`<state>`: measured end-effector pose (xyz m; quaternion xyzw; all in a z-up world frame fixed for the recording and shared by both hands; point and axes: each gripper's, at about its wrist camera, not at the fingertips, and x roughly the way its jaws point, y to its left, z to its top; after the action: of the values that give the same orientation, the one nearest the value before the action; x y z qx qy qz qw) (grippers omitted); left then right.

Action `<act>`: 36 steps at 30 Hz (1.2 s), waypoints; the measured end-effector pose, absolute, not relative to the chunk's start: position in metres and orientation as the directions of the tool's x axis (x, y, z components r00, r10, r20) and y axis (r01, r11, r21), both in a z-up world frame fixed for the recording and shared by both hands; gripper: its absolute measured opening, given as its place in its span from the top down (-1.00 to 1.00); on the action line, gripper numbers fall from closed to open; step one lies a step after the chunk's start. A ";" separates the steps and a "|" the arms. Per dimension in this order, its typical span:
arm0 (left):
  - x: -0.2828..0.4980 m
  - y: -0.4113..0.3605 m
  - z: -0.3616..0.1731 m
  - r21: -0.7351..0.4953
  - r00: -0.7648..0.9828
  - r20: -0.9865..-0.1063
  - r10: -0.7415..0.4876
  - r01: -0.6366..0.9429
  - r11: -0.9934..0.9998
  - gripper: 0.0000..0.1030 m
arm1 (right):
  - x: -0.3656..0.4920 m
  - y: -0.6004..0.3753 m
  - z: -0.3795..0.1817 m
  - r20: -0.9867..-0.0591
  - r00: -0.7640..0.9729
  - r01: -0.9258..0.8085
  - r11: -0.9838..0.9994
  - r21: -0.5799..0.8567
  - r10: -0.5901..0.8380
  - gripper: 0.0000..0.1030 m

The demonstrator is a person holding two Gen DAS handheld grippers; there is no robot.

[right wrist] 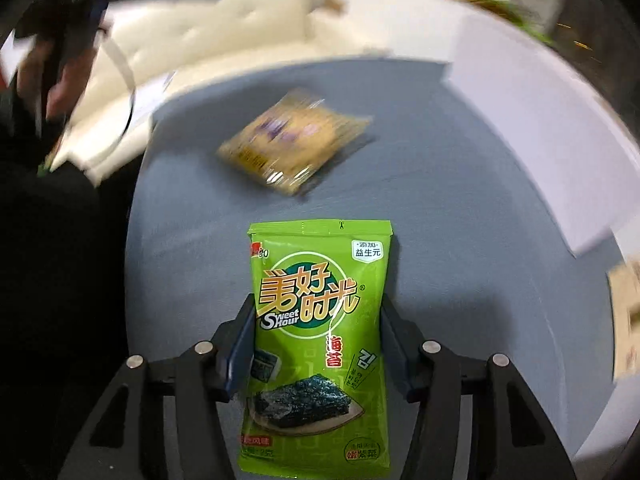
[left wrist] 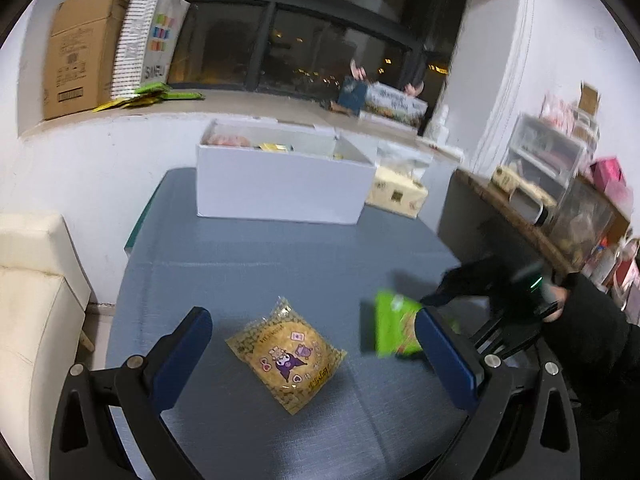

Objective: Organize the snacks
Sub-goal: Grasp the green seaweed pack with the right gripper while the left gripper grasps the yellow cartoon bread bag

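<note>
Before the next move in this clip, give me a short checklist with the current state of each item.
1. Right gripper closed on the green seaweed snack packet: ok, pads sit against both edges.
2. Packet clear of the blue-grey table: cannot tell, motion blur.
3. Left gripper open over the yellow cartoon-print snack packet: ok, fingers wide and not touching it.
4. White open-top box reachable at the far end of the table: ok, open, some snacks already inside.
5. Free room left in the box: cannot tell, interior mostly hidden.
</note>
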<state>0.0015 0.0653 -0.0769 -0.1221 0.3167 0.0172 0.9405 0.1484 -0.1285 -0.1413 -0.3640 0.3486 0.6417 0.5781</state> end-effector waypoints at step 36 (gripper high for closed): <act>0.099 0.068 -0.046 -0.154 0.835 -0.549 0.037 -0.144 0.977 -0.53 | 0.159 -0.205 -0.043 -0.536 0.440 -0.765 0.613 0.197 0.721 -0.19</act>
<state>0.0988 0.0683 -0.0457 -0.0951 0.2835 0.0475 0.9531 0.1590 -0.2046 -0.0428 -0.0373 0.2968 0.4383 0.8476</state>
